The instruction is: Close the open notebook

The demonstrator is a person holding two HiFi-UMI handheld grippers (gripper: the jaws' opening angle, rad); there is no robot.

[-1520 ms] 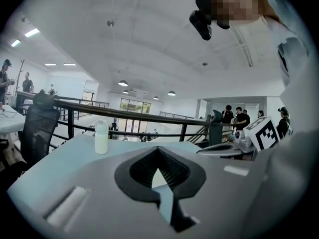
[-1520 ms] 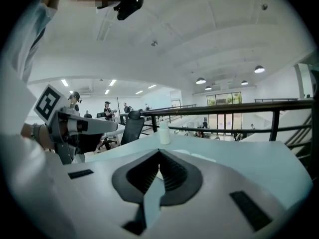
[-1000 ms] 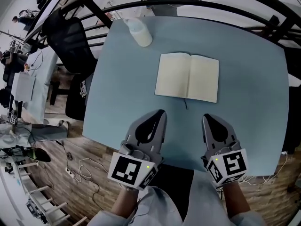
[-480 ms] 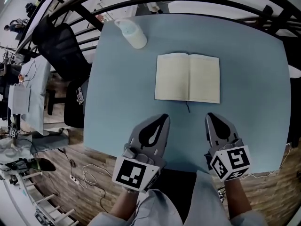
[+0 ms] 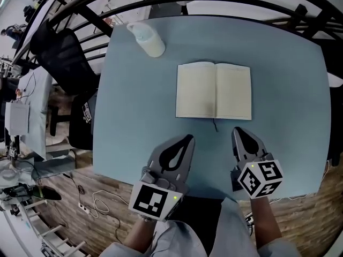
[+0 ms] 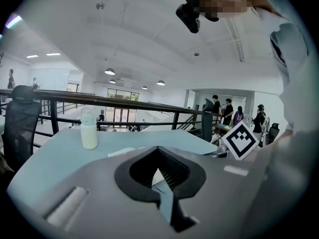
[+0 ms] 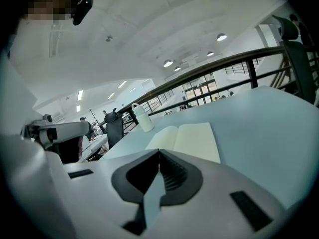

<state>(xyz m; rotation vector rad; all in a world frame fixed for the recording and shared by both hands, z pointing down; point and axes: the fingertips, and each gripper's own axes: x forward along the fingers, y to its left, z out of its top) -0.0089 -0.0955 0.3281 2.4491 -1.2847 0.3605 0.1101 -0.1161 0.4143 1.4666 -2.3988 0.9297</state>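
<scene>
On the table (image 5: 134, 90), notebook (image 5: 213, 90) lies open, spine near-to-far.

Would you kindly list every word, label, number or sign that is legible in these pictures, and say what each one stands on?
No text can be read anywhere.
Notebook: the open pages are blank.
Bottle: no label is legible.
Left cube and right cube: black-and-white square patterns, no letters or digits.
Dark panel left of the table: white print, too small to read.
</scene>
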